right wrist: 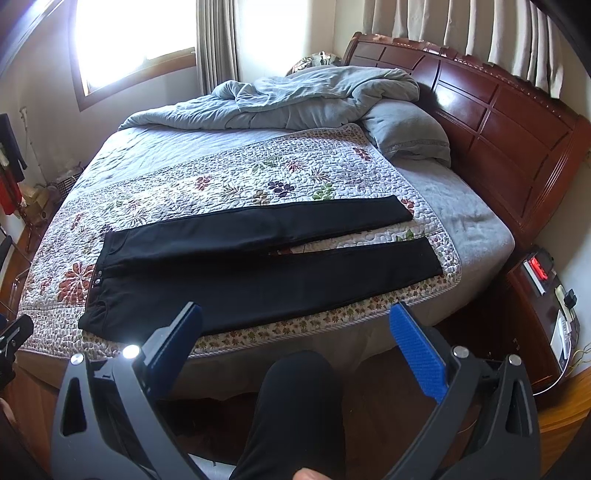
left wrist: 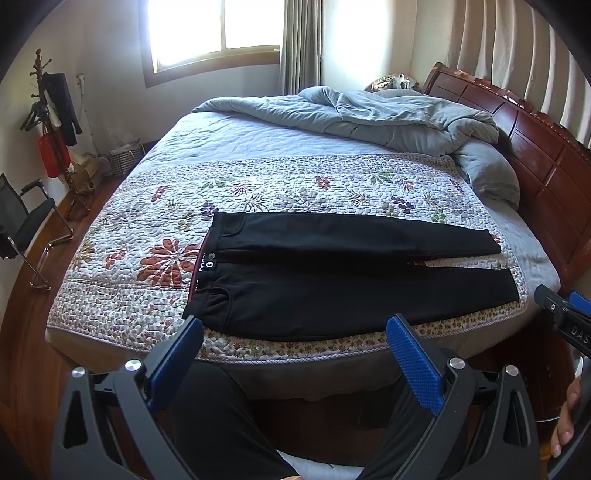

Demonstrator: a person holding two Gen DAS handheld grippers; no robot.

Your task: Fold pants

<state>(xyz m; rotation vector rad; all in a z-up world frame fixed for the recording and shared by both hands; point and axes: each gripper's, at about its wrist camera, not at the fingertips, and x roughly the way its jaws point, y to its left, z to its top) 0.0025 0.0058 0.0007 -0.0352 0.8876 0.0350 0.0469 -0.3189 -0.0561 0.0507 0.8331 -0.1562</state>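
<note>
Both jaws stand wide apart and hold nothing. The left gripper (left wrist: pixel 295 332) hangs in the air before the near edge of the bed, and the right gripper (right wrist: pixel 295 321) does the same a little further toward the headboard side. Blue ribbed pads (left wrist: pixel 413 365) cover the inside of the fingers. Below the grippers, the dark-clothed legs of the person (right wrist: pixel 295 413) show in front of the bed.

Just beyond the fingertips, the black pants (left wrist: pixel 332 280) lie flat and unfolded on a floral quilt (left wrist: pixel 258 192), close to its near border. The waistband with two buttons points to the left, and the two legs stretch to the right, slightly apart at the hems, so that a strip of quilt shows between them.

Further back, a crumpled grey duvet (left wrist: pixel 388 114) and a grey pillow (right wrist: pixel 406 129) rest against the dark red wooden headboard (right wrist: pixel 498 122). At the far wall, a bright window (left wrist: pixel 214 29) stands beside a curtain (left wrist: pixel 301 44), and a coat stand (left wrist: pixel 51 122) with hanging clothes is at the left.
</note>
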